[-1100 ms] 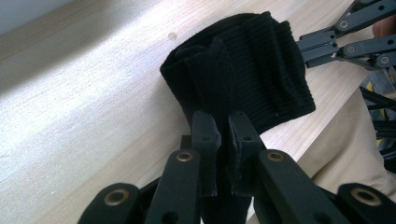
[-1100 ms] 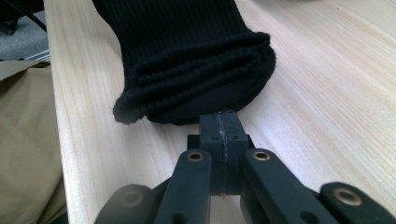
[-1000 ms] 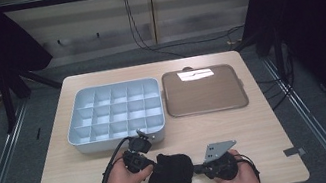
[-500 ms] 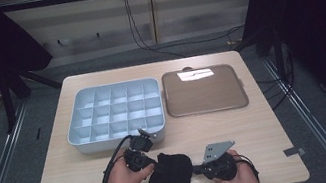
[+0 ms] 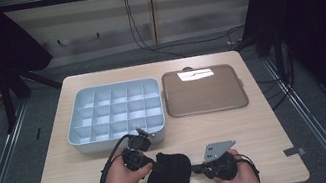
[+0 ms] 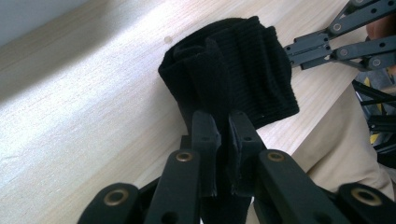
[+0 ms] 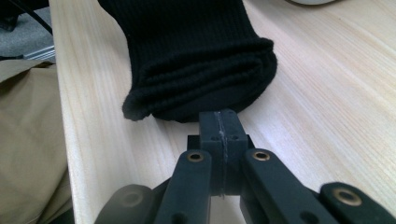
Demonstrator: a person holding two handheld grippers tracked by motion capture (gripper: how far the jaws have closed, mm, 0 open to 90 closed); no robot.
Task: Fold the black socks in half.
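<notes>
black ribbed knit sock [image 5: 168, 168], folded into a thick wad, lies near the front edge of the light wooden desk [image 5: 268, 123], roughly midway along it, held from both ends. the left gripper [image 6: 219, 133] has its fingers [image 6: 204, 135] nearly together, pinching a fold of the fabric that runs down between them. the right gripper [image 7: 219, 128] has its fingers [image 7: 209, 128] pressed fully together, right against the sock's open cuff end; whether they trap a thin bit of the knit or simply meet beside it i cannot tell. in the high view the left gripper [image 5: 134, 157] sits at the sock's left end and the right gripper [image 5: 215, 166] at its right, a hand behind each. holding both ends this way probably keeps the bundle from unrolling while it is shaped or readied for lifting.

further out, a pale blue plastic tray with many square compartments [image 5: 77, 137] sits behind the left gripper, towards the desk's back left, its cells bare. just beside it, towards the back right, rests a flat brown rectangular tray [image 5: 205, 95]. both lie well apart from the sock, which likely leaves the front strip free for handling.
</notes>
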